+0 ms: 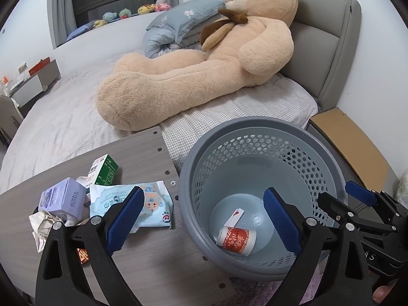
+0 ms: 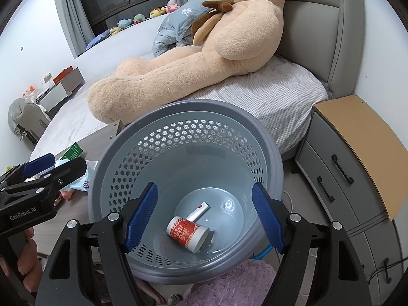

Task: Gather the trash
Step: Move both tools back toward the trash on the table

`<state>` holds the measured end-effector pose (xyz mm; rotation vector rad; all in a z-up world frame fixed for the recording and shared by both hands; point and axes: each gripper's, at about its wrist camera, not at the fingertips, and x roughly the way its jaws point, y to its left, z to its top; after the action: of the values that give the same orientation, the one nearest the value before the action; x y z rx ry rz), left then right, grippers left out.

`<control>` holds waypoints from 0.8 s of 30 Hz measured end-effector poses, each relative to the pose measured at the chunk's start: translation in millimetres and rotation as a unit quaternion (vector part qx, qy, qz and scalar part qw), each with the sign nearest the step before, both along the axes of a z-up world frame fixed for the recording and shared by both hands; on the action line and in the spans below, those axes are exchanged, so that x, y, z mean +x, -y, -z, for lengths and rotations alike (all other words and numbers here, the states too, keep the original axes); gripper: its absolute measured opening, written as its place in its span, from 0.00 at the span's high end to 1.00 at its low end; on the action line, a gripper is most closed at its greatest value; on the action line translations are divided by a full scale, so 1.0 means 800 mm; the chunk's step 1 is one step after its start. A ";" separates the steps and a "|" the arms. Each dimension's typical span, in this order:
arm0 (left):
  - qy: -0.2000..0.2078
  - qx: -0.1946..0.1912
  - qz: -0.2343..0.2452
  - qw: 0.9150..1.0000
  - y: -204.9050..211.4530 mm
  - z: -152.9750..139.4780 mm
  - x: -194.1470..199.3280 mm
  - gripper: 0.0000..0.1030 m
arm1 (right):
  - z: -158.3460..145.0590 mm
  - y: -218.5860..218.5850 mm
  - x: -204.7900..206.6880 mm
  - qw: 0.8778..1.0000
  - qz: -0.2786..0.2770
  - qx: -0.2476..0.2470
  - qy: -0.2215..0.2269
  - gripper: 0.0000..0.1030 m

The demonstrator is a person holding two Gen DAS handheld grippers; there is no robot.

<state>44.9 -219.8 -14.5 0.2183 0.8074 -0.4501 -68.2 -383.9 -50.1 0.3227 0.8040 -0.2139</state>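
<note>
Grey perforated plastic wastebasket (image 2: 188, 183) stands just beside the end of the wood-grain tabletop (image 1: 142, 153); it already holds a red-and-white paper cup (image 2: 187, 233) on its side and a small paper slip (image 2: 200, 210) touching the cup. Right hand-held gripper (image 2: 204, 218) hangs over the basket mouth, fingers spread apart, nothing between them. Left hand-held gripper (image 1: 201, 220) straddles the basket's near rim and the tabletop edge, fingers likewise apart and empty. Remaining trash lies on the tabletop left of the basket: a wet-wipe pack (image 1: 142, 204), a lavender carton (image 1: 63, 199), a green-and-white carton (image 1: 103, 169), crumpled paper (image 1: 43, 227). Risks, as I judge them: the soft wipe pack could slide out of a shallow pinch; the heap is tightly packed, so closing on one piece may drag or knock a neighbour off the tabletop; a finger clipping the light basket's rim could tip it. Room: bedroom, bed (image 1: 76, 107) behind the basket with a large teddy bear (image 1: 204, 58), grey headboard (image 1: 329, 38), bedside drawers (image 2: 344, 178) right of the basket, pink fluffy rug (image 2: 237, 280) below it.
</note>
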 end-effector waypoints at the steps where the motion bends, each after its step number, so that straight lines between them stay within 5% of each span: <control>1: 0.001 -0.001 -0.001 1.000 -0.003 -0.001 -0.001 0.09 | -0.001 -0.001 -0.001 1.000 -0.001 -0.001 0.000 0.29; 24: 0.018 -0.013 -0.056 0.998 -0.104 -0.009 -0.015 0.08 | -0.011 -0.079 0.014 0.998 -0.068 -0.003 0.006 0.24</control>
<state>33.1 -136.6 -7.1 0.1562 0.7733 -0.3494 -57.2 -320.9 -41.3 0.2628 0.8095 -0.0862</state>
